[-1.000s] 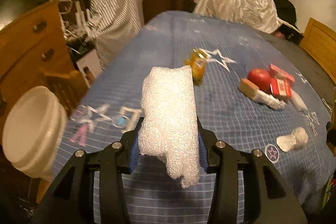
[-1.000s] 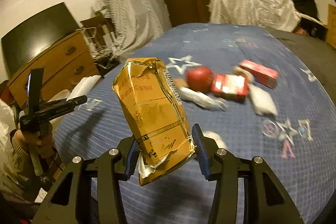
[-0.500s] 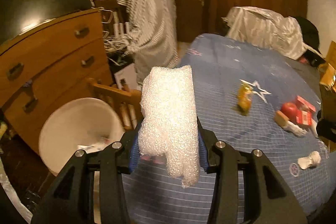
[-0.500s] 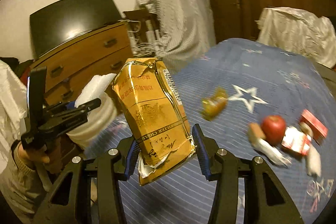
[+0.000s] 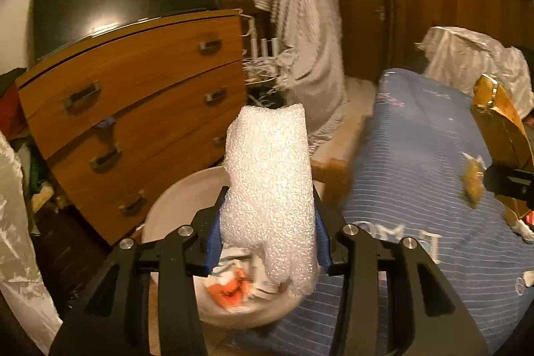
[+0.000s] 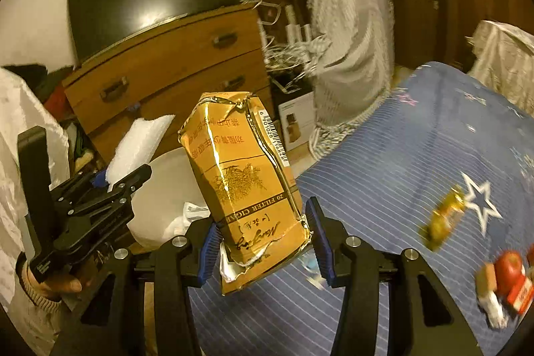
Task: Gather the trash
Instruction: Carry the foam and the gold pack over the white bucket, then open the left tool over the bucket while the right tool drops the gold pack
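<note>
My white roll of bubble wrap [image 5: 270, 189] stands upright, clamped between my left gripper's [image 5: 267, 242] pads, over the round white plastic bin [image 5: 167, 209], which holds crumpled orange-and-white paper scraps [image 5: 233, 286]. My torn gold cigarette carton [image 6: 243, 186] leans left, pinched in my right gripper [image 6: 262, 242]. A small yellow wrapper [image 6: 444, 219] lies on the blue bed cover, far right.

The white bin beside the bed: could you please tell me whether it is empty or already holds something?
Not empty. The white bin already holds crumpled paper and an orange-printed wrapper, seen in the left wrist view.
</note>
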